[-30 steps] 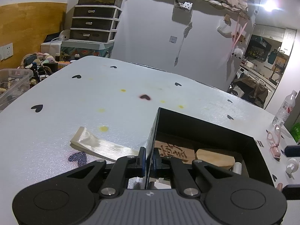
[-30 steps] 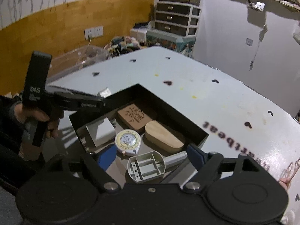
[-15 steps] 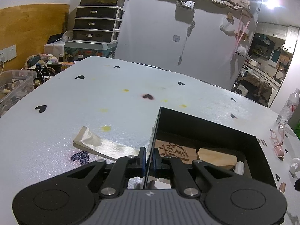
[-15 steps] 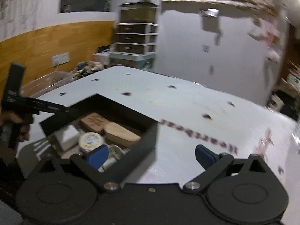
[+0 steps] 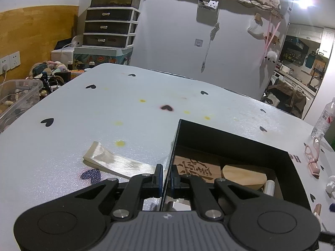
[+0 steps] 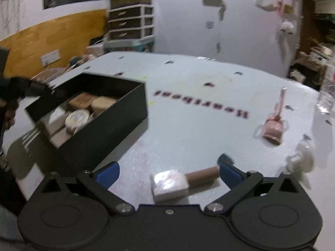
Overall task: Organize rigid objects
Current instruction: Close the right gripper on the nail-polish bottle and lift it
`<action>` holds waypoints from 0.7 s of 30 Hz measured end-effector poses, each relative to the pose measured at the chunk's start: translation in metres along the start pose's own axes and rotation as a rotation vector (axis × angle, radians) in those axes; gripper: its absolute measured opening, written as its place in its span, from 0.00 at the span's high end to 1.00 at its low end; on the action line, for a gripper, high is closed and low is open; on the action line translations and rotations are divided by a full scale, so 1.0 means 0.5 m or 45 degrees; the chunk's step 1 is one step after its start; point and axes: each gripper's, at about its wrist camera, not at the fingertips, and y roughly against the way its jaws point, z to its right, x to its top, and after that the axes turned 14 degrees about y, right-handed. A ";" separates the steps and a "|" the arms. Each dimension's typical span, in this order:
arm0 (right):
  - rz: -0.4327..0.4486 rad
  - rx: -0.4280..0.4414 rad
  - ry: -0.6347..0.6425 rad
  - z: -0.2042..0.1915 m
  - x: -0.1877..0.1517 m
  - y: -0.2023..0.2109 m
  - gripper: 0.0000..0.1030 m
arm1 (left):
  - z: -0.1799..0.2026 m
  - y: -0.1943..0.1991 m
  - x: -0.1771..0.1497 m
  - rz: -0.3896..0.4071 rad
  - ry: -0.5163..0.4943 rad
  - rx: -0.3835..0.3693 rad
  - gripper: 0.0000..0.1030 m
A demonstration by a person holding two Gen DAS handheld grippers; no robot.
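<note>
My left gripper (image 5: pixel 166 178) is shut on the near left wall of the black box (image 5: pixel 230 144), one finger inside and one outside. In the box lie an engraved wooden block (image 5: pixel 196 168), a rounded wooden piece (image 5: pixel 242 176), a round white tape measure (image 6: pixel 77 117) and a white block. My right gripper (image 6: pixel 167 170) stands open low over the table, to the right of the box (image 6: pixel 117 125). A brown tube with a square white cap (image 6: pixel 182 183) lies between its blue pads (image 6: pixel 107 171), touching neither.
A pink eyelash curler (image 6: pixel 274 125) and a small white object (image 6: pixel 301 159) lie to the right of the tube. A clear plastic strip (image 5: pixel 113 163) lies left of the box. A water bottle (image 5: pixel 323 119) stands at the table's right edge; a plastic bin (image 5: pixel 18 96) is off its left side.
The right gripper swung from above the box to the table on its right and sank, its jaws widening; the capped tube is now between them. The left gripper kept its grip on the box wall.
</note>
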 end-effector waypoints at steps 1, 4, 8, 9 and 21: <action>-0.020 0.013 0.000 -0.001 -0.003 -0.007 0.03 | 0.000 0.000 0.000 0.000 0.001 0.000 0.94; -0.071 0.027 -0.023 -0.001 -0.009 -0.025 0.14 | 0.000 0.000 0.000 0.000 -0.001 0.000 0.94; -0.115 -0.008 -0.036 -0.004 -0.012 -0.040 0.31 | 0.000 0.000 0.000 0.000 -0.001 0.000 0.94; -0.115 -0.019 -0.037 -0.004 -0.013 -0.040 0.35 | 0.000 0.000 0.000 0.000 0.000 -0.001 0.94; -0.093 -0.014 -0.051 -0.001 -0.009 -0.037 0.53 | 0.000 0.000 0.000 0.000 0.000 -0.001 0.94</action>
